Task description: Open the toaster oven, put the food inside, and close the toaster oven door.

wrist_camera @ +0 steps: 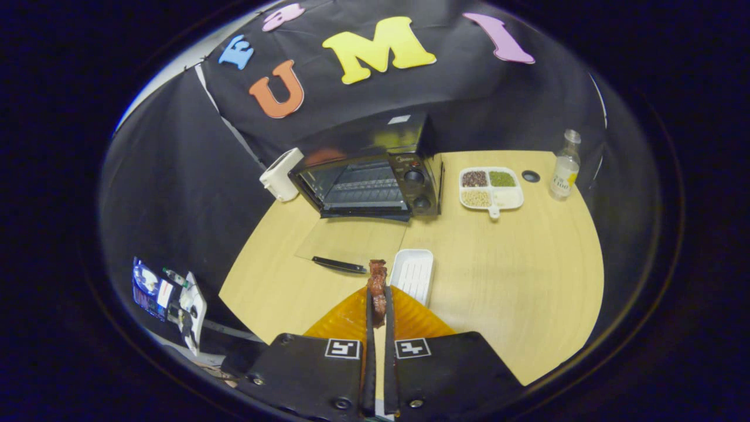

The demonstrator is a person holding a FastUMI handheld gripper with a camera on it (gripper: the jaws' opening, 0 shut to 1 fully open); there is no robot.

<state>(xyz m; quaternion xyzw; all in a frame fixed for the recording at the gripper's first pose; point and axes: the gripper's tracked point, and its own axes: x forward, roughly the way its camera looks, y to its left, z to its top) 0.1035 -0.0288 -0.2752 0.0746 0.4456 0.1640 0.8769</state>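
Here, the claw (378,305) clamps the food (377,287); carry it level over the lowered door (351,240) into the open toaster oven (369,176), clearing the rack.

bottle (565,167), right of frame: label print too small to read | toaster oven (375,179), centre: brand mark illegible | gripper (378,305), bottom: square black-white markers, no text

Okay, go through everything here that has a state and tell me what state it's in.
toaster oven: door down, open, rack bare
gripper: shut on food
food: held above the table, not yet in the oven
white tray: empty
divided dish: compartments filled
bottle: upright, capped
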